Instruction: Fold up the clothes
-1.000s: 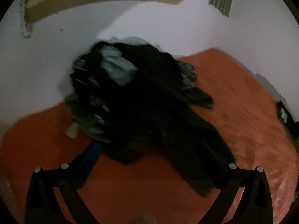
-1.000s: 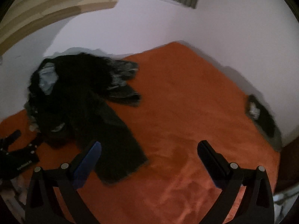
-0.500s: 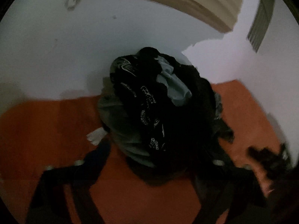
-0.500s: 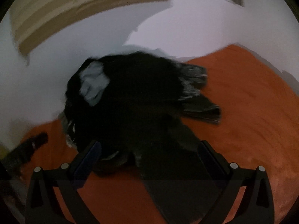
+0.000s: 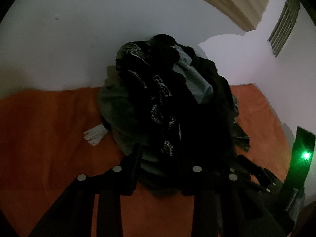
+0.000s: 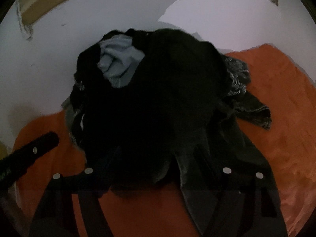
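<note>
Both hand-held grippers, L (image 5: 158, 158) & R (image 6: 158, 158), spread wide, holding nothing, tips at the dark clothes pile (image 6: 150, 102) on the orange bed (image 6: 286, 118).

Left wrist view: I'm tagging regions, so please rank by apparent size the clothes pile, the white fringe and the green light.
1. clothes pile
2. white fringe
3. green light, smallest, though its glow blurs its edge

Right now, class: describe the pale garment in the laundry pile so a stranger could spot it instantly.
Find the orange blanket, then the dark clothes heap against the wall. Near the top sits a crumpled light grey garment, the only pale, unpatterned piece among black fabrics.
</note>
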Demonstrator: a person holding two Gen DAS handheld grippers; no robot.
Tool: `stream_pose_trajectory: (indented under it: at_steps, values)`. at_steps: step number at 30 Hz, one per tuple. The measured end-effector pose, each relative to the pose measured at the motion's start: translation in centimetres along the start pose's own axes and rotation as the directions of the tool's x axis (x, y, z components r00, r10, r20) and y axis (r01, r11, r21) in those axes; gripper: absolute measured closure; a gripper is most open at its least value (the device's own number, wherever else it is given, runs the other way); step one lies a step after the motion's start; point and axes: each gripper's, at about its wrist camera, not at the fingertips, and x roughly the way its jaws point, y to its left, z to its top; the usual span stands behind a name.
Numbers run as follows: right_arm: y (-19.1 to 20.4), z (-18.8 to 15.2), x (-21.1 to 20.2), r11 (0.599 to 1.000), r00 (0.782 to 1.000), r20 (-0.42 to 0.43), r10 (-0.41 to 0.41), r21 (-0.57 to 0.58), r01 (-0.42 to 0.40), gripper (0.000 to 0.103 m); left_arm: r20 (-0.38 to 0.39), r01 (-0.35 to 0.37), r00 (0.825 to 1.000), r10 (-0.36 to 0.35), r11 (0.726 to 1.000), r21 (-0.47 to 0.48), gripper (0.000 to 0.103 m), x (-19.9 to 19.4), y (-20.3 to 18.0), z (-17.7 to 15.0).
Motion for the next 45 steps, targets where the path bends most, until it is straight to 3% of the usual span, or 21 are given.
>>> stream_pose_trajectory:
  at_steps: [1,2,9,10,11,13,16,23,27,31,36,41,45]
  values:
    - [0.1,0.2,-0.1,1.0,1.0,0.018,0.004,0.013,-0.005,0.021,0.005,0.005,1.0,-0.005,1.0,-0.009,0.041,0.0,0.0,0.0]
    - [0.2,0.5,0.0,1.0,1.0,0.029,0.007,0.027,-0.008,0.014,0.01,0.011,1.0,-0.011,1.0,-0.018,0.039,-0.1,0.1,0.0]
    - [0.4,2.0,2.5,0.996,1.0,0.002,0.014,0.083,-0.014,0.012,0.031,0.036,0.999,-0.035,0.998,-0.044,0.033,-0.2,0.5,0.1]
    - [0.7,2.0,2.4,0.998,1.0,0.014,-0.003,0.066,0.002,0.019,0.03,0.042,0.999,-0.04,0.998,-0.046,0.033,-0.2,0.6,0.1]
    - [1.0,1.9,2.3,0.999,0.999,0.027,-0.019,0.049,0.018,0.046,0.029,0.046,0.999,-0.044,0.998,-0.048,0.033,-0.1,0.6,0.0]
    - [1.6,1.8,1.9,0.997,0.996,0.05,-0.078,0.004,0.078,0.08,0.027,0.05,0.998,-0.049,0.998,-0.048,0.033,0.0,0.6,0.0]
    - [1.6,1.6,0.5,0.99,0.988,0.093,-0.125,-0.05,0.13,0.102,0.017,0.061,0.998,-0.06,0.997,-0.051,0.033,0.3,0.5,-0.1]
    - [-4.0,-1.7,-4.7,0.979,0.962,0.195,-0.189,-0.042,0.201,0.103,-0.014,0.106,0.994,-0.107,0.991,-0.076,0.032,0.4,0.0,-0.4]
    - [-7.7,-3.9,-8.0,0.988,0.968,0.2,-0.152,0.032,0.149,0.103,-0.024,0.112,0.993,-0.114,0.993,-0.048,0.031,0.1,-1.0,-0.7]
    - [-10.2,-6.2,-11.9,0.987,0.958,0.239,-0.16,0.071,0.148,0.103,-0.03,0.121,0.992,-0.123,0.992,-0.046,0.028,-0.1,-1.2,-0.7]
    - [-15.0,-10.1,-14.8,0.965,0.952,0.199,-0.232,0.172,0.199,0.103,-0.054,0.151,0.986,-0.155,0.987,-0.06,0.028,-0.1,-2.1,-1.2]
    - [-21.4,-13.9,-19.0,0.929,0.941,0.183,-0.285,0.295,0.224,0.103,-0.078,0.171,0.983,-0.167,0.985,0.039,0.028,-0.8,-5.3,-2.1]
    - [-27.7,-17.3,-23.0,0.873,0.915,0.135,-0.381,0.377,0.308,0.103,-0.131,0.188,0.977,-0.17,0.972,0.143,0.028,-0.6,-9.3,-3.9]
